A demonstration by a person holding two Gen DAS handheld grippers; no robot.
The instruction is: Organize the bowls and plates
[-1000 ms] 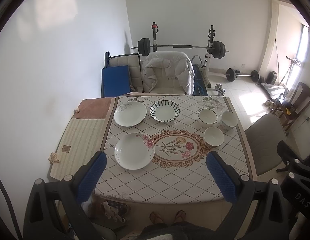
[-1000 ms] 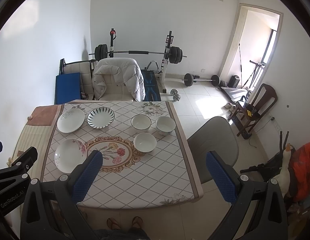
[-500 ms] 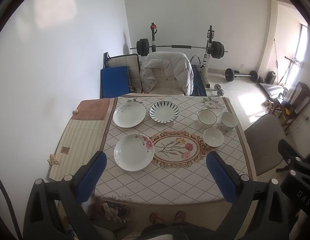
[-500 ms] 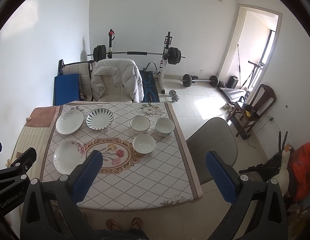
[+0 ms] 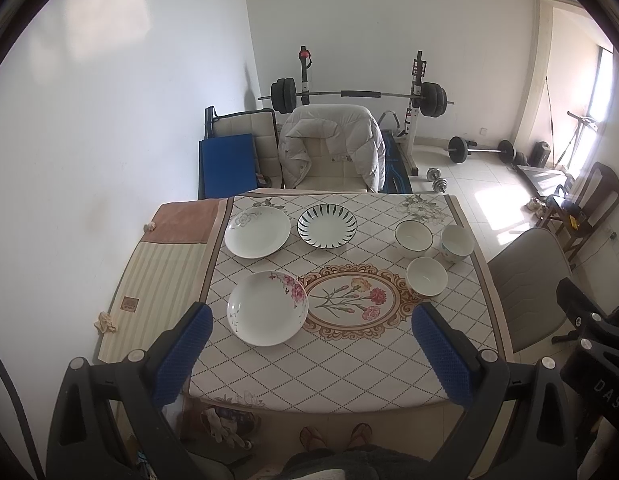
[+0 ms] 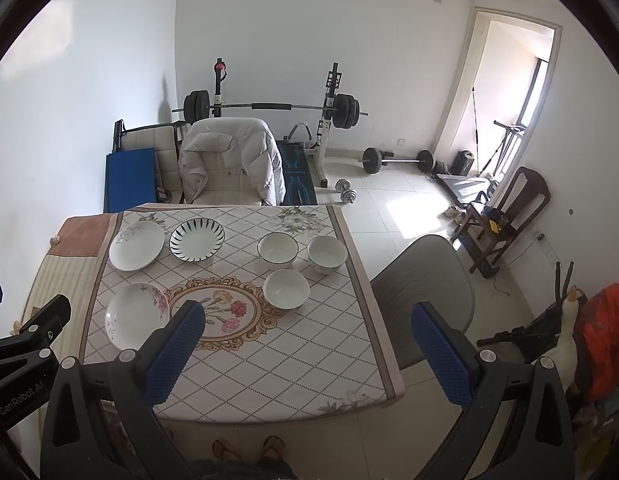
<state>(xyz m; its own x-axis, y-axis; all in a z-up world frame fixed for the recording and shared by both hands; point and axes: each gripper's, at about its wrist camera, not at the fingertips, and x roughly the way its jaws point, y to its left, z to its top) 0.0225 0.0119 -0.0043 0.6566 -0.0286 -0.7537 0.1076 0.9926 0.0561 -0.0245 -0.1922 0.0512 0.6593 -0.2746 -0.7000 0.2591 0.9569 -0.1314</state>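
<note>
Three plates lie on the left of the patterned table (image 5: pixel 349 372): a pink-flower plate (image 5: pixel 267 307) near me, a grey-flower plate (image 5: pixel 257 232) behind it, and a green-striped plate (image 5: pixel 327 225) beside that. Three white bowls stand on the right: a dark-rimmed bowl (image 5: pixel 413 233), a patterned bowl (image 5: pixel 456 243) and a plain bowl (image 5: pixel 426 277). The same dishes show in the right wrist view, the pink-flower plate (image 6: pixel 136 315) and plain bowl (image 6: pixel 286 289) nearest. My left gripper (image 5: pixel 312 344) and right gripper (image 6: pixel 305 336) are open and empty, held high above the table's near edge.
A chair with a white jacket (image 5: pixel 329 144) stands behind the table. A grey chair (image 6: pixel 425 292) is at the table's right side. A striped mat (image 5: pixel 165 280) lies left of the tablecloth. A barbell rack (image 5: pixel 357 96) stands at the far wall.
Both grippers have drifted slightly; the table and dishes sit a little lower and left in view. Nothing has been picked up or moved.
</note>
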